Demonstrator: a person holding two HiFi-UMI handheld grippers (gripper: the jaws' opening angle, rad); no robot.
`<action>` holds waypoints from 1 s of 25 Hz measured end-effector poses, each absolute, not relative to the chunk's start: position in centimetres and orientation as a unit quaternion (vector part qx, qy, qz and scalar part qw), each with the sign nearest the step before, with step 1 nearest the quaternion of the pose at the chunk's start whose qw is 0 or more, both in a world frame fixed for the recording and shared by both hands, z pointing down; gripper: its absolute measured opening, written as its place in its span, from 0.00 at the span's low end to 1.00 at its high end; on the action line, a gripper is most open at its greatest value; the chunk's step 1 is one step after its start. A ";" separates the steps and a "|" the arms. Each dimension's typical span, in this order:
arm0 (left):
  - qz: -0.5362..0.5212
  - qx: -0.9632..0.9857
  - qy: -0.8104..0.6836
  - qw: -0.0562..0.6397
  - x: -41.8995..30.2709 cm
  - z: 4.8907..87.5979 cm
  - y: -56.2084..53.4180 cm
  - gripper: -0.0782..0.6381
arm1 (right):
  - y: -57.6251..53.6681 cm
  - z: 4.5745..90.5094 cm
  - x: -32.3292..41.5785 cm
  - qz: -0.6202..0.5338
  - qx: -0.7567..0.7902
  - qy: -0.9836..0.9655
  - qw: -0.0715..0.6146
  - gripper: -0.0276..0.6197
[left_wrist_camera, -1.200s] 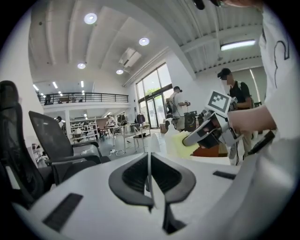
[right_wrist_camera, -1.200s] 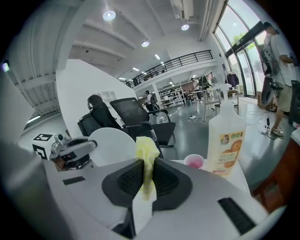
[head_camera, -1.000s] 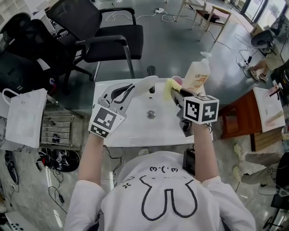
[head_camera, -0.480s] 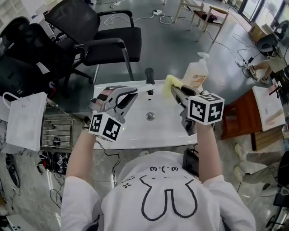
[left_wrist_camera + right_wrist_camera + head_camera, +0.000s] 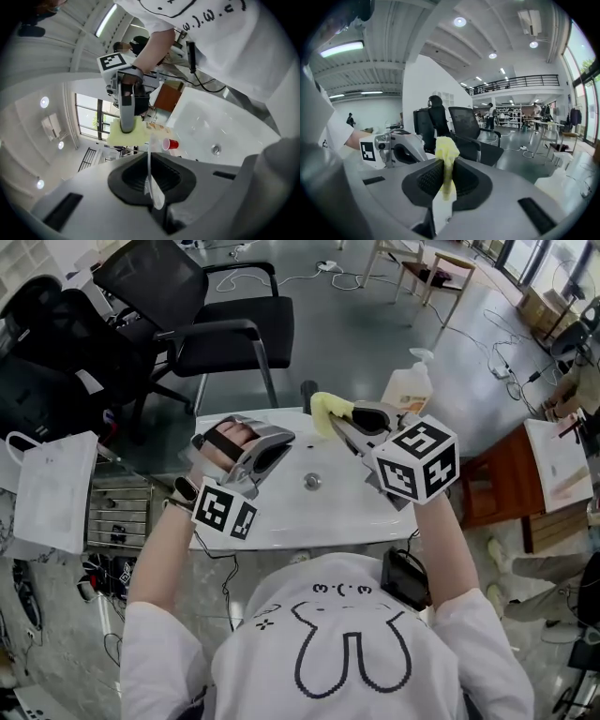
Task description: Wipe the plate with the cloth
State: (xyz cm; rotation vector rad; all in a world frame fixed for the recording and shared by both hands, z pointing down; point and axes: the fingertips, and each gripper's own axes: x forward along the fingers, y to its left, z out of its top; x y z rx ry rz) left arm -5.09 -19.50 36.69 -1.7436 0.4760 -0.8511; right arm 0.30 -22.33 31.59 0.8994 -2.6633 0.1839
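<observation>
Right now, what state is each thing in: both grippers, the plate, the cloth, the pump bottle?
left gripper: shut on the plate.
plate: clamped at its rim, edge-on to that gripper's camera.
right gripper: shut on the yellow cloth.
yellow cloth: bunched, pinched between the jaws.
pump bottle: upright at the back of the sink.

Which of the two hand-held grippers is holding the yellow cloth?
The right hand-held gripper. The yellow cloth is pinched between its jaws and sticks up out of them. The left hand-held gripper grips the white plate by its edge instead.
</observation>
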 end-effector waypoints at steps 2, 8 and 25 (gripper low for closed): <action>-0.360 -0.726 0.198 0.551 -4.9 36.6 -19.6 0.13 | -21.8 32.1 -1.1 0.045 0.298 -0.935 0.186 0.12; -0.363 -0.715 0.199 0.564 -4.4 36.6 -19.5 0.13 | -19.8 34.0 -3.7 -0.006 0.243 -0.940 0.238 0.12; -0.365 -0.697 0.191 0.587 -4.2 36.8 -19.2 0.13 | -23.2 38.1 -0.3 0.087 0.239 -0.925 0.284 0.12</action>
